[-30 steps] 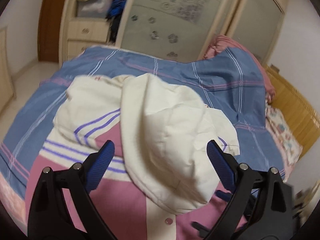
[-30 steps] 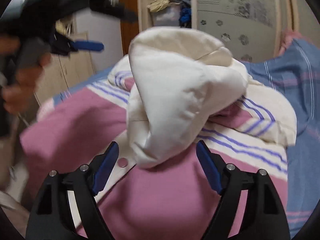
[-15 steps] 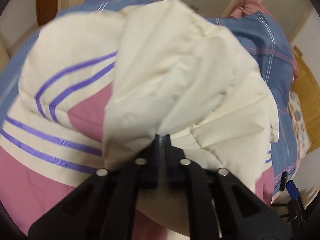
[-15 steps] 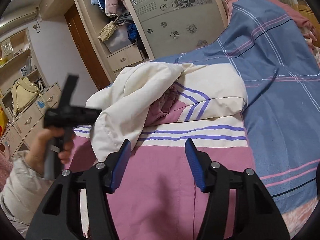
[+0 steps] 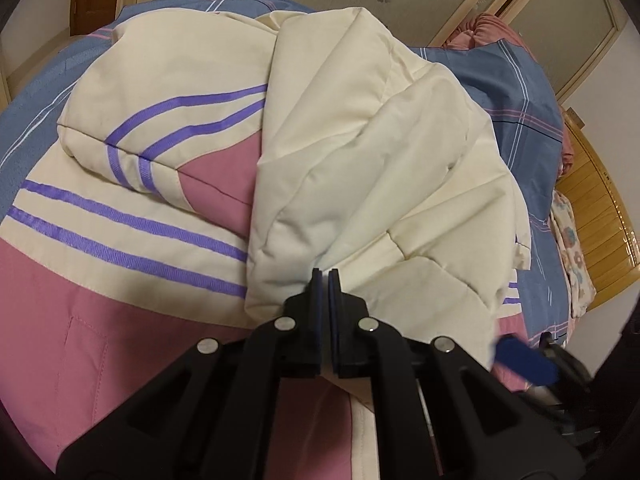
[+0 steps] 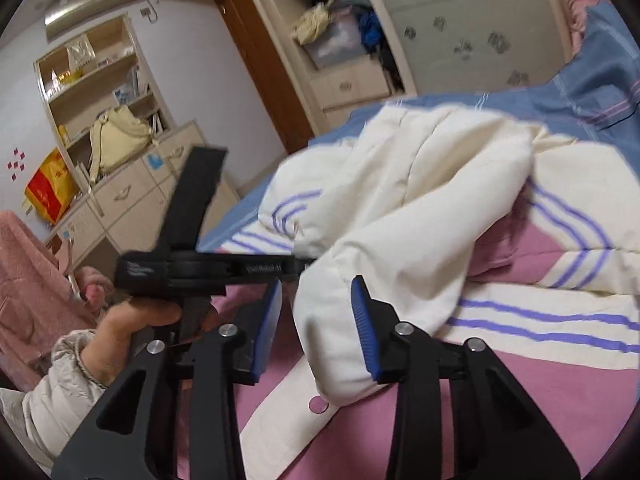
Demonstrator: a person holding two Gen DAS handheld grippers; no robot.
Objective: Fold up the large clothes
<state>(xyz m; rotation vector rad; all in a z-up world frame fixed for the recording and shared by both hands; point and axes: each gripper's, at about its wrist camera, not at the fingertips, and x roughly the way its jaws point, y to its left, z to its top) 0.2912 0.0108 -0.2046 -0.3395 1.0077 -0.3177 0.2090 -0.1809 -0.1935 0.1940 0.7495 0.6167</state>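
Note:
A pink and cream padded jacket with purple stripes lies on the blue plaid bedding. Its cream hood is flopped over the chest. My left gripper is shut on the hood's near edge. In the right wrist view the same left gripper comes in from the left, held by a hand, and pinches the hood. My right gripper has its jaws closing, with the hood's lower rim between the blue pads; the left pad still stands apart from the cloth.
A wardrobe with frosted sliding doors and drawers stands behind the bed. Shelves with bags line the left wall. A wooden headboard, a floral pillow and a pink blanket lie at the right.
The left gripper came down onto the hood and shut on its edge. The right gripper narrowed its jaws, and the hood's rim now sits between them.

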